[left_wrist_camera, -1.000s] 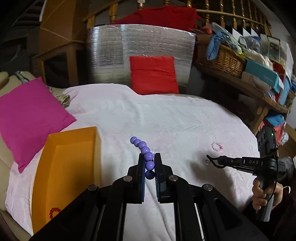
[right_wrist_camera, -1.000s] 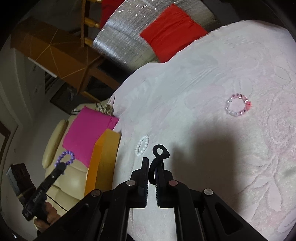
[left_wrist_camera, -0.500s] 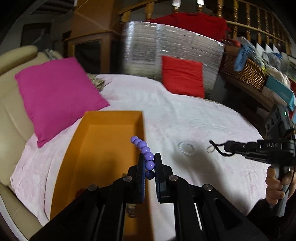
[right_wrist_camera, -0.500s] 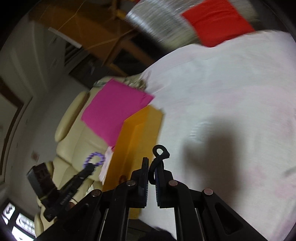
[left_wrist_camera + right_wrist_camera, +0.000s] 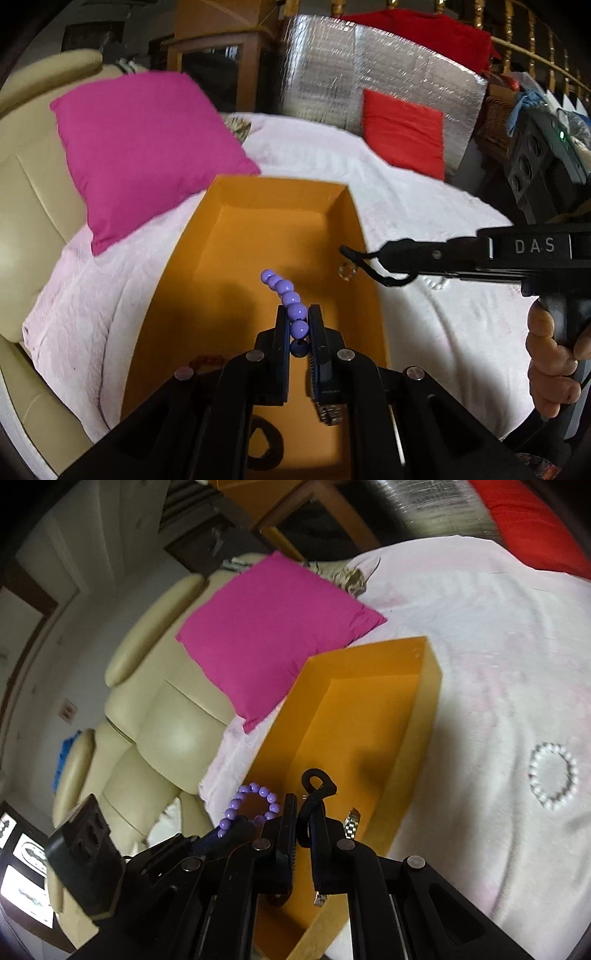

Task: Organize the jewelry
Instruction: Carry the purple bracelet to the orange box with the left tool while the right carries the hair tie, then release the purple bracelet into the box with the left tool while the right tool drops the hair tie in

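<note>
The purple bead bracelet (image 5: 286, 295) is held between the fingers of the left gripper (image 5: 298, 325) and stands up above the open orange box (image 5: 258, 236). A black cord with a small clear pendant (image 5: 347, 272) hangs from the right gripper (image 5: 303, 812) over the box's right wall. A white pearl bracelet (image 5: 553, 775) lies flat on the pink cloth, beside the box. Inside the box lie a red bead bracelet (image 5: 208, 360), a black ring-shaped piece (image 5: 266, 443) and a metal watch band (image 5: 351, 825).
</note>
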{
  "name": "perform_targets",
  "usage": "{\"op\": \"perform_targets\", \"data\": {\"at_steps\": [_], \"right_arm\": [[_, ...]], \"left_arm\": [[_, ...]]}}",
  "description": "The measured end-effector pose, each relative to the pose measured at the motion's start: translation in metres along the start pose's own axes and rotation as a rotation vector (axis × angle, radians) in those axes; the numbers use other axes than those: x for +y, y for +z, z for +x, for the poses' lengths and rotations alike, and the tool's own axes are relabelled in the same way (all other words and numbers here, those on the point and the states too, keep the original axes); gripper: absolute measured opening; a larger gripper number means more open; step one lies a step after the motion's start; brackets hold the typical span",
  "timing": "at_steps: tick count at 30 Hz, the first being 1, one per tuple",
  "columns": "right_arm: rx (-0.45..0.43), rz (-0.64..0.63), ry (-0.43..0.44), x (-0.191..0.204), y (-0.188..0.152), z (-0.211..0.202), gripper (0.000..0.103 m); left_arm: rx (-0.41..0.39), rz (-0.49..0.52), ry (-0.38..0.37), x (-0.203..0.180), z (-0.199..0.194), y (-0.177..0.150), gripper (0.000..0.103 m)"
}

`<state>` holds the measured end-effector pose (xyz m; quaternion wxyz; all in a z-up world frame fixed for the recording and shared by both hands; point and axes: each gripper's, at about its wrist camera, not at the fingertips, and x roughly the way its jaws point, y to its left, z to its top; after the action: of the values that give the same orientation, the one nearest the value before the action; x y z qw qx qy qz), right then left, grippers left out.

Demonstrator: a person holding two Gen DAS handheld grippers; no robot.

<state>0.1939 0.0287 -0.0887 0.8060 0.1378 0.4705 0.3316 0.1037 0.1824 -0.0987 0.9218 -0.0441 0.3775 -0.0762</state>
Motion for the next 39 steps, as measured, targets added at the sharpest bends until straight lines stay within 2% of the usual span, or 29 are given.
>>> {"op": "perform_targets", "data": {"at_steps": [4,7,11,15,18,24,25,26,27,28,35,38,39], "right_arm": [[0.014,0.002,-0.035,0.001,0.006,0.019,0.008],[-0.012,0.031,-0.041,-0.007,0.008,0.019,0.008],[-0.06,0.091,-0.029,-0.02,0.011,0.008,0.008],[-0.106,0.137,0.029,-0.031,0.014,-0.004,0.009],[-0.106,0.152,0.061,-0.032,0.017,-0.003,0.009],[-0.082,0.149,0.043,-0.027,0.033,0.018,0.01],[-0.074,0.146,0.035,-0.027,0.036,0.022,0.015],[-0.065,0.145,0.021,-0.028,0.039,0.026,0.031],[-0.059,0.144,0.009,-0.028,0.041,0.029,0.04],[-0.058,0.139,0.0,-0.029,0.042,0.03,0.058],[-0.128,0.116,0.043,-0.042,0.041,-0.002,0.059],[-0.117,0.15,0.139,-0.047,0.042,-0.007,0.057],[-0.119,0.151,0.142,-0.043,0.044,-0.007,0.057]], "left_arm": [[0.044,-0.033,0.041,0.013,0.015,-0.005,0.01],[0.067,-0.045,0.08,0.02,0.023,-0.007,0.01],[0.091,-0.065,0.112,0.027,0.027,-0.01,0.016],[0.081,-0.039,0.104,0.011,0.022,-0.01,0.02],[0.066,-0.018,0.08,-0.004,0.016,-0.01,0.025],[0.041,0.011,0.01,-0.032,0.003,-0.014,0.045],[0.041,0.013,-0.004,-0.037,0.004,-0.014,0.05],[0.043,0.016,-0.019,-0.04,0.003,-0.015,0.052],[0.045,0.021,-0.029,-0.043,0.003,-0.015,0.052],[0.046,0.024,-0.036,-0.045,0.005,-0.015,0.053],[0.076,0.032,-0.084,-0.061,0.026,-0.015,0.053],[0.089,0.041,-0.083,-0.066,0.03,-0.017,0.053],[0.093,0.041,-0.083,-0.066,0.03,-0.018,0.053]]}}
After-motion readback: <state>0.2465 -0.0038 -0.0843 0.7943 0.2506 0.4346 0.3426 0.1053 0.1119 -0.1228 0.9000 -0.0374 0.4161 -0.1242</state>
